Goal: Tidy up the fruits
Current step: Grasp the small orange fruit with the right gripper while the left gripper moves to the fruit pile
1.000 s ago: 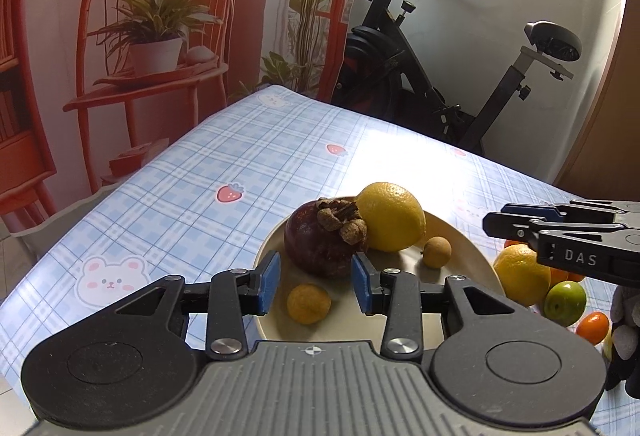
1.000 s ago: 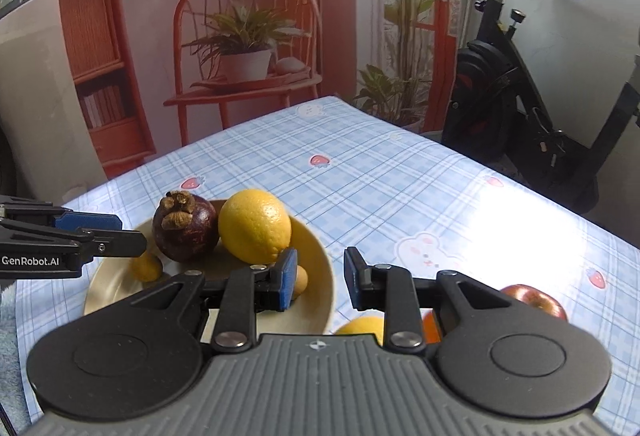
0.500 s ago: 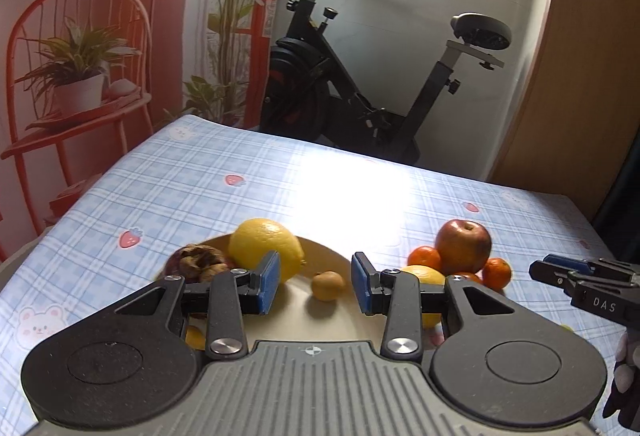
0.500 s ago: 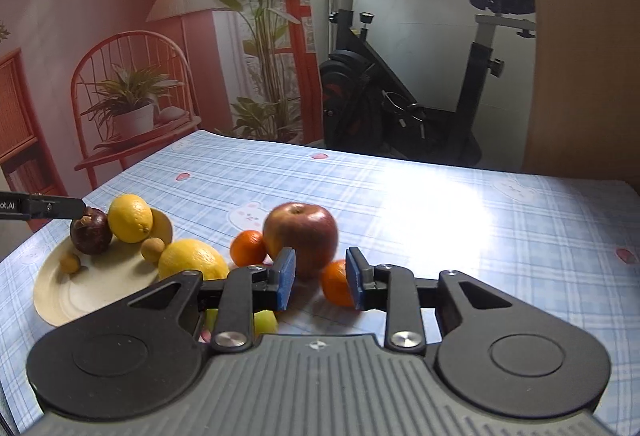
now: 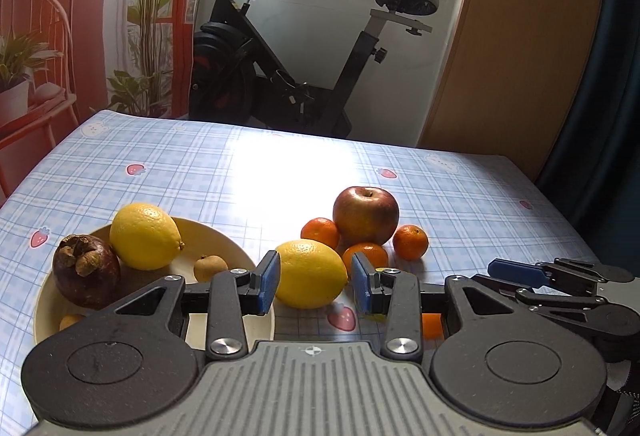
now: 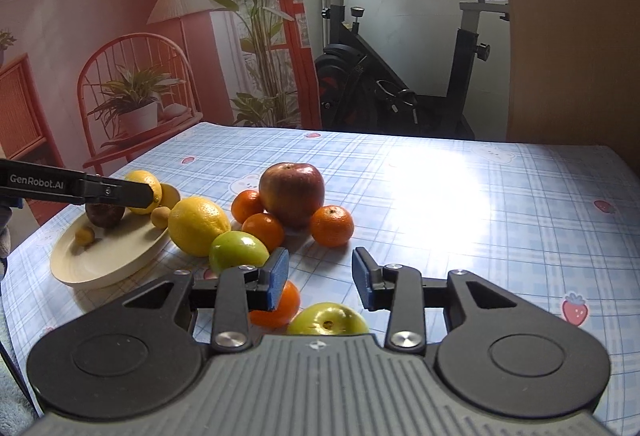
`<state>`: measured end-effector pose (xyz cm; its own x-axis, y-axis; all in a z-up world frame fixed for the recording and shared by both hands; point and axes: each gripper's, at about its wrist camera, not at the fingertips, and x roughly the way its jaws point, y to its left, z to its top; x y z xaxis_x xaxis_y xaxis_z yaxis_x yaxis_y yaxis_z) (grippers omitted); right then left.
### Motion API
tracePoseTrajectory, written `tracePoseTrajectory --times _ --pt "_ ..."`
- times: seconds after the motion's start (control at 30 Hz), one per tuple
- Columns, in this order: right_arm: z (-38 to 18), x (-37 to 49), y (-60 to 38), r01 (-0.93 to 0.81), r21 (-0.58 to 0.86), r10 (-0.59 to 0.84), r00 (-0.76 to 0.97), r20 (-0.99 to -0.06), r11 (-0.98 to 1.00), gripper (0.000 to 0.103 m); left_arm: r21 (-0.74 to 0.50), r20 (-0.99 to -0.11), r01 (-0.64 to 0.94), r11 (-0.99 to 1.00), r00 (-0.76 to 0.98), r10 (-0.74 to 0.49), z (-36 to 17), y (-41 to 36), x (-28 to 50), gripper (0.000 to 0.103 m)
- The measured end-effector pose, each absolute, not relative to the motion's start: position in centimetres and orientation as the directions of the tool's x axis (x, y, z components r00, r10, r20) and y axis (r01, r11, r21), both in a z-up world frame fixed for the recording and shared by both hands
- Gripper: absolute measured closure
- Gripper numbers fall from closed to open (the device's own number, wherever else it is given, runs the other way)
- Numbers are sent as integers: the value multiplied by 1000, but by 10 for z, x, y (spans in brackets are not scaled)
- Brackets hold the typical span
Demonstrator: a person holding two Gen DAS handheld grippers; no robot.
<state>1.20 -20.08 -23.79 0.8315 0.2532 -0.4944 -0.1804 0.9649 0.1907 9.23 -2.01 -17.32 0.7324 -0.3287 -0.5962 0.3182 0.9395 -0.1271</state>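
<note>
Mid-sort, between picks: left gripper [image 5: 314, 282] part open, empty, framing loose lemon [image 5: 311, 273] on surface beside plate [image 5: 224, 236]; right gripper [image 6: 320, 278] opening, empty, over green apple [image 6: 328, 320] — next, probably descend, clamp, carry to plate.

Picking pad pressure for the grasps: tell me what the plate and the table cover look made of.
Plate: cream, smooth, with a soft sheen and a thick rounded rim; looks like ceramic or melamine, which one I cannot tell.
Table cover: printed blue-check sheet with strawberries; it glares strongly under the window light and lies flat, so probably wipeable vinyl or oilcloth, not woven fabric.
</note>
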Motion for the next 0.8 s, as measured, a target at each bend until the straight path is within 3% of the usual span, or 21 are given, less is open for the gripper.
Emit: tracePoseTrajectory --times 0.47,0.8 --pt "-246 42 -159 -400 8 305 687 -660 917 55 -154 -603 300 942 727 -329 -176 -10 94 62" --pt "-251 47 -155 -413 -7 296 663 -688 910 55 -166 -607 289 943 723 -329 -180 -7 95 62"
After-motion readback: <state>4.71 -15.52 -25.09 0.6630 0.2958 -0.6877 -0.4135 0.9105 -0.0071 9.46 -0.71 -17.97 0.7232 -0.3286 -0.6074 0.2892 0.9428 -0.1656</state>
